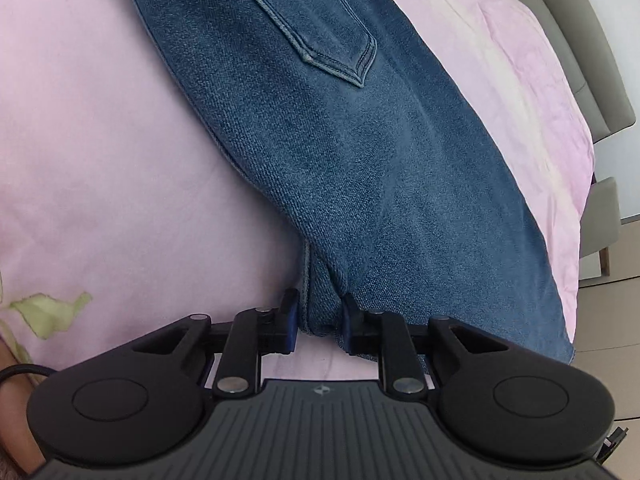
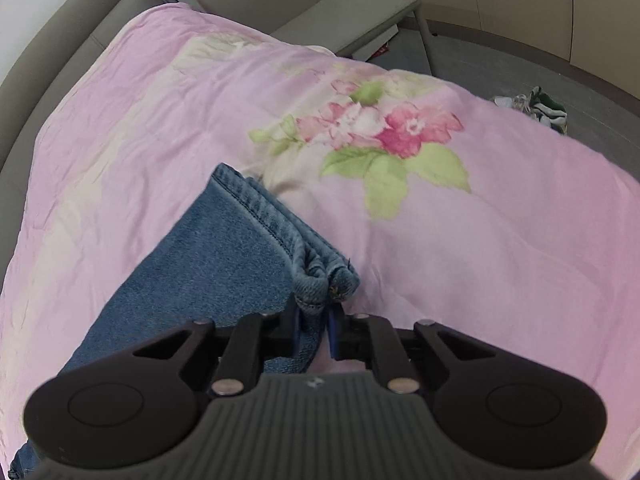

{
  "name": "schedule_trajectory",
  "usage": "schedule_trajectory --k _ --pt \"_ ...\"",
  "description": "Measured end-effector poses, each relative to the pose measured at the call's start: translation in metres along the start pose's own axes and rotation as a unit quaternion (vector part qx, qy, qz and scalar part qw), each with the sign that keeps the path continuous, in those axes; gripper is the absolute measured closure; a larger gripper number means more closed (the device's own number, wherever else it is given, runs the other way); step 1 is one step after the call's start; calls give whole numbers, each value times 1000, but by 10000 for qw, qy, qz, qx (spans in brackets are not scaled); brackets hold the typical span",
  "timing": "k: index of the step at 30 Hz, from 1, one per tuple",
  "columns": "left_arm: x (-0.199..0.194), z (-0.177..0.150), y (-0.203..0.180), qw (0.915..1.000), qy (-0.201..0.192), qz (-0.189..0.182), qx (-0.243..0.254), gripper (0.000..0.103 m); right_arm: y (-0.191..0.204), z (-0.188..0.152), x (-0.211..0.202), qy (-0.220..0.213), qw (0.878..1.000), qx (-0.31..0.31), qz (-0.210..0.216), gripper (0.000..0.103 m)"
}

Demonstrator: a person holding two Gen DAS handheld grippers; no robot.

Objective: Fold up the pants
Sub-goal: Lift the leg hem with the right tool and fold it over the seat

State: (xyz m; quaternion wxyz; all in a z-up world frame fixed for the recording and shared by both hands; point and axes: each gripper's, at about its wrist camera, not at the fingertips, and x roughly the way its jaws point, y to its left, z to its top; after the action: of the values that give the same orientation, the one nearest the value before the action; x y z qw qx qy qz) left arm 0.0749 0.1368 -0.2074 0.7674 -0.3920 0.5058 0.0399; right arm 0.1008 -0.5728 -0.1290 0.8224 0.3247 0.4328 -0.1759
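Observation:
Blue denim pants (image 1: 344,152) lie on a pink bedsheet, a back pocket (image 1: 320,36) facing up. In the left wrist view my left gripper (image 1: 319,316) is shut on a bunched fold at the near edge of the pants, the cloth pinched between both pads. In the right wrist view the stacked leg hems (image 2: 280,232) of the pants (image 2: 208,264) run diagonally. My right gripper (image 2: 314,320) is shut on the near corner of those hems, with denim squeezed between its blue pads.
The pink floral bedsheet (image 2: 440,220) covers the bed all around the pants. A grey headboard (image 1: 580,40) stands at the right of the left wrist view. Beyond the bed are a grey chair (image 2: 360,12) and shoes (image 2: 536,108) on the floor.

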Motion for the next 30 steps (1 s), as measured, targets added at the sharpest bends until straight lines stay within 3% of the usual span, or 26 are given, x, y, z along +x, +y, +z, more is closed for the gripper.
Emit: schedule_trajectory --k 4,6,9,10,15,19,22,25,28,30 --pt "-14 6 -16 9991 59 214 355 67 2 1 -1 -6 10000 -54 -16 96" --pt "-26 5 -29 9968 118 422 667 66 7 4 -9 -44 9999 -99 44 95" --pt "-41 -3 -63 9809 359 744 1758 74 19 10 -26 -142 9993 -301 193 95" --pt "-49 -6 -74 9762 366 687 2024 74 22 12 -31 -170 9989 -357 253 96" --pt "-56 -13 -138 9574 352 -282 2851 74 46 18 -58 -331 9964 -607 486 96" --pt "-24 -32 -197 9288 438 -761 3600 78 63 20 -78 -445 9940 -756 656 96" --pt "6 -52 -231 9123 635 -1055 3905 81 75 21 -91 -455 9920 -925 726 96" --pt "46 -69 -262 9025 956 -1367 3970 83 85 23 -102 -471 9900 -1029 840 96" --pt "83 -96 -283 8914 1176 -1270 4189 85 94 23 -112 -489 9875 -1168 937 96" --pt "108 -109 -284 8887 1397 -1109 4224 87 99 23 -117 -499 9858 -1257 998 96"
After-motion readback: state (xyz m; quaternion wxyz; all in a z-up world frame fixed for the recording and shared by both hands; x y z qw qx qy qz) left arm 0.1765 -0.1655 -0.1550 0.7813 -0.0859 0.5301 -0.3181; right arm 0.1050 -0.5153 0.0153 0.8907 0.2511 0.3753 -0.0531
